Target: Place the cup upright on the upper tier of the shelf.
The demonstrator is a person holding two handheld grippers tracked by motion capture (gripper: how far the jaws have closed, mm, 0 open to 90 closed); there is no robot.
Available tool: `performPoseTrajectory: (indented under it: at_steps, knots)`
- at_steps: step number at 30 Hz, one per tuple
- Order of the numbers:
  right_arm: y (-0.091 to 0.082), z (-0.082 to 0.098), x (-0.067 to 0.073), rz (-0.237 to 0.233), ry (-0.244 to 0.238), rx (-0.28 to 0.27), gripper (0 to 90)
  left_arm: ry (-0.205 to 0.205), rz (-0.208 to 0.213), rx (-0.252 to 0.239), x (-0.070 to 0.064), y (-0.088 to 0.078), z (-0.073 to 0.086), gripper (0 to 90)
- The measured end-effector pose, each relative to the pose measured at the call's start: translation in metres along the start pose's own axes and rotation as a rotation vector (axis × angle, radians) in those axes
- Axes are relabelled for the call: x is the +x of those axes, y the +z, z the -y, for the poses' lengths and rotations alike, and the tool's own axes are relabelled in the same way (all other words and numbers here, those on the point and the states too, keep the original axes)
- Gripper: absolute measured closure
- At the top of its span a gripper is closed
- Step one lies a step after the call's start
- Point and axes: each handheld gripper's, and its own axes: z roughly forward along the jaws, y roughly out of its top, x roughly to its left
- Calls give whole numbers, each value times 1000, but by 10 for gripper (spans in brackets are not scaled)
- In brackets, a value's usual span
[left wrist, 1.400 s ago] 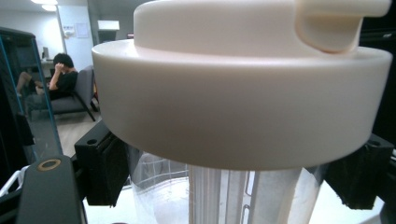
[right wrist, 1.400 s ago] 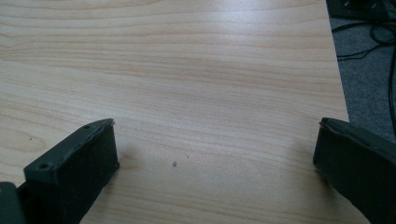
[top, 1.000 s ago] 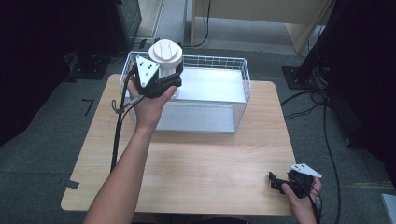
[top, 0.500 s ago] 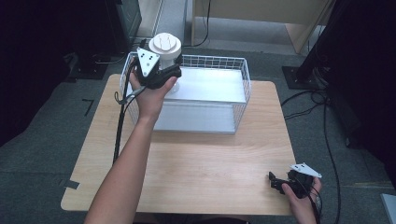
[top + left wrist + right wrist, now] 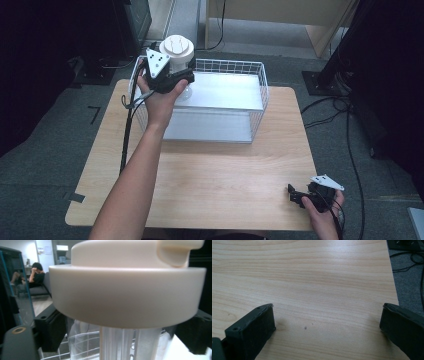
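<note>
1. High view: left gripper [image 5: 176, 80] holds a clear cup with a cream lid [image 5: 178, 50] over the wire basket's [image 5: 250, 107] corner at 10 o'clock. Cup is upright, lid well above the rim, base inside the basket; can't tell if it touches the floor.
2. Left gripper view: jaws sit either side of the clear body just under the lid [image 5: 125, 290], clamped on it.
3. Step in hand, as I judge it: carrying the cup at the basket, either setting it in or lifting it out; pics don't settle which.
4. Next move calls for keeping the cup upright and clearing the basket's wire wall; if placing, lower straight down, then part the jaws.
5. Right gripper [image 5: 303, 196] rests at the table's [image 5: 215, 175] 5 o'clock corner, idle. Right gripper view: jaws wide apart over bare wood, nothing btwn them.
6. Count: 1 cup w/ 1 lid, 1 basket, 1 table, 2 grippers.
</note>
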Motion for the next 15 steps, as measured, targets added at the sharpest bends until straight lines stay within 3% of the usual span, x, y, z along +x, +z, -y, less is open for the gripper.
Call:
performPoseTrajectory:
  at_steps: [4, 15]
  knots:
    - [0, 0, 0, -1, 1, 0, 0, -2, -2, -2, -2, -1, -2, 0]
    - [0, 0, 0, 0, 1, 1, 0, -13, 1, 12, 0, -10, 6, 0]
